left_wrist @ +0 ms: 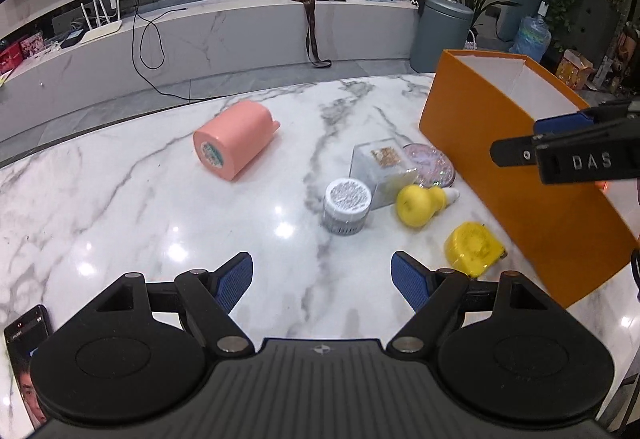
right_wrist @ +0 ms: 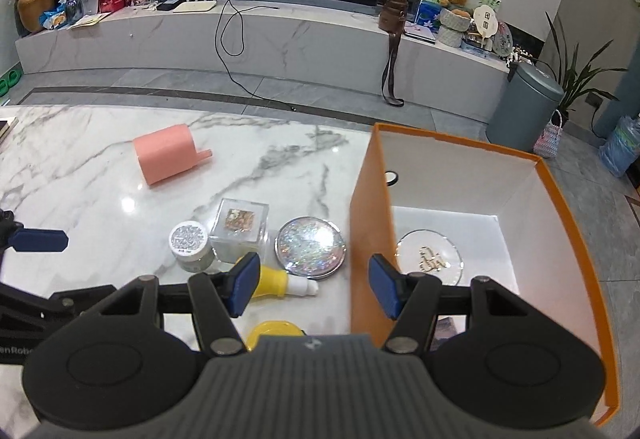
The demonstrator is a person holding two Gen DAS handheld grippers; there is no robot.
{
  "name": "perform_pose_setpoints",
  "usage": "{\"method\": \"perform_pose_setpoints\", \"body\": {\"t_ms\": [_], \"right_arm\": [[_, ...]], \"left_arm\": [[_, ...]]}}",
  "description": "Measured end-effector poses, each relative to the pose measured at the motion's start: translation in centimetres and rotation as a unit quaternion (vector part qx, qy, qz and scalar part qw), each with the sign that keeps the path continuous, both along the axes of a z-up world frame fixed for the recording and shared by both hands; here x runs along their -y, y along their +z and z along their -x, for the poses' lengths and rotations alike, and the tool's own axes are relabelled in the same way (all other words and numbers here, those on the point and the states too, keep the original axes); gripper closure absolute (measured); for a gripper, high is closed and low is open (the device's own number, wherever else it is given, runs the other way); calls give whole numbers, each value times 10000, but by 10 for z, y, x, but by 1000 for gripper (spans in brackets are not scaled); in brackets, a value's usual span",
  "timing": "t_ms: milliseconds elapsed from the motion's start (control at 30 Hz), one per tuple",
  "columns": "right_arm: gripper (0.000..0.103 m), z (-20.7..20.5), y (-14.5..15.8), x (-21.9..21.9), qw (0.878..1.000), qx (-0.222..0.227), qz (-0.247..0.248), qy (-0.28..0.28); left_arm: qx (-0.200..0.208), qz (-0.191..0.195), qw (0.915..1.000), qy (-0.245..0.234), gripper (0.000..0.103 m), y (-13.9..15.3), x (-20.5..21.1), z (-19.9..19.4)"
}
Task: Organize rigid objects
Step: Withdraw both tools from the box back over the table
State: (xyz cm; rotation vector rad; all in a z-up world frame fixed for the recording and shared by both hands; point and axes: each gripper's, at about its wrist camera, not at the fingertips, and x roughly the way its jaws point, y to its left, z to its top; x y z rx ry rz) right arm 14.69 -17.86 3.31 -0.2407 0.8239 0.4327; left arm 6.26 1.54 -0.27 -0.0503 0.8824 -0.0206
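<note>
- Left wrist view: the left gripper (left_wrist: 322, 281) tilts down over the marble table (left_wrist: 120, 207), jaws spread wide with only bare tabletop between the blue pads (left_wrist: 236, 281).
- Ahead of it lie a pink cup (left_wrist: 236, 137) on its side, well apart to the left, and a cluster nearer the orange box (left_wrist: 500, 159): a white-lidded jar (left_wrist: 346, 205), a clear cube (left_wrist: 382, 171) just behind the jar, a glitter disc (left_wrist: 430, 163) against the box wall, a yellow bottle (left_wrist: 420, 204) on its side, and a yellow tape measure (left_wrist: 472, 249) nearest the right pad.
- The right gripper (left_wrist: 560, 149) reaches in from the right edge, in front of the box; from this side its jaw gap cannot be told.
- A phone (left_wrist: 26, 335) lies at the lower left corner.
- Right wrist view: the right gripper (right_wrist: 314, 285) tilts down astride the box's near wall, jaws half spread and pinching nothing; the left pad stands over the bottle (right_wrist: 276, 281), the right pad inside the box (right_wrist: 370, 223).
- Only this view shows the box's white interior, where a round plate (right_wrist: 430, 257) with gold lettering lies on the floor, with something dark, possibly a card, beside it.
- The tape measure (right_wrist: 272, 333) is mostly hidden behind the gripper body.
- A blue pad of the left gripper (right_wrist: 38, 240) shows at the left edge.
</note>
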Motion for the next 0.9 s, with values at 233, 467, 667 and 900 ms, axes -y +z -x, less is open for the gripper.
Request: {"method": "perform_pose_setpoints", "body": {"t_ms": [233,467,667,900], "right_arm": [[43,-1,-18,-11,9999,-101,81,57],[43,-9,-30,-23,9998,-123,141,93],[42,-18,-41,-34,9998,-165,69,84],[42,-28,-51,-40,9997,-204,73,94]], "left_arm": [[13,159,9998,-136,10,-25,-7,7],[55,119,9998,-164,10,-33,-12,6],[151,72,9995,-278,10,-36,-9,2],[183,120,9993,-308,10,-43,-11,-10]]}}
